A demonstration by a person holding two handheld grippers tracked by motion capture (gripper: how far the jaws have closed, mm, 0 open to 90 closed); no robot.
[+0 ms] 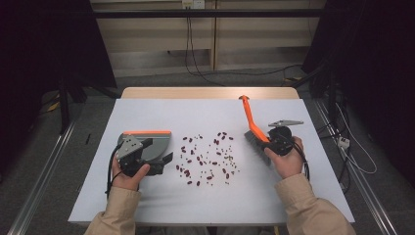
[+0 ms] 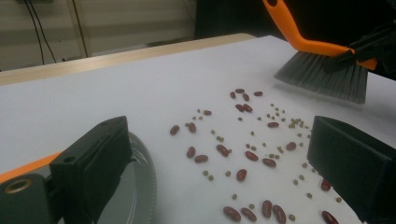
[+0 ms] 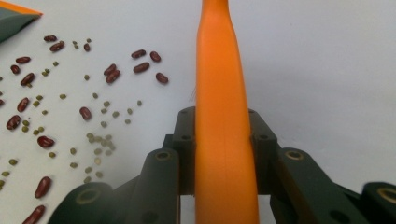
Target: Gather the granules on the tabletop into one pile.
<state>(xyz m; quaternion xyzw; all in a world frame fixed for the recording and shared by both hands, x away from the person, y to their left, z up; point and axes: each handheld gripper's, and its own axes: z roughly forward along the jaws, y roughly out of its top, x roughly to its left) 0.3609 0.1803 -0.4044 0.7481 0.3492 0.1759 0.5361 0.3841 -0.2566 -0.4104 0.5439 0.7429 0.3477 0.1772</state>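
Note:
Red kidney beans (image 1: pixel 205 156) and small green beans (image 2: pixel 280 119) lie scattered on the white table sheet (image 1: pixel 161 112). A grey dustpan (image 1: pixel 149 144) with an orange edge lies flat at the left of them. My left gripper (image 1: pixel 164 164) is open at the pan's near side, and its one jaw sits over the pan's rim (image 2: pixel 142 186); beans (image 2: pixel 252 154) show in the wide gap of that gripper (image 2: pixel 219 133). My right gripper (image 1: pixel 270 140) is shut on the orange handle (image 3: pixel 219 93) of a hand brush (image 1: pixel 252 120). Its grey bristles (image 2: pixel 322 77) touch the sheet just right of the beans (image 3: pixel 70 102).
Bare sheet runs along the front and back of the bean patch. The wooden table edge (image 1: pixel 210 92) shows at the far side, with cables (image 1: pixel 195 63) on the floor beyond. A corner of the dustpan (image 3: pixel 14 18) appears in the right gripper view.

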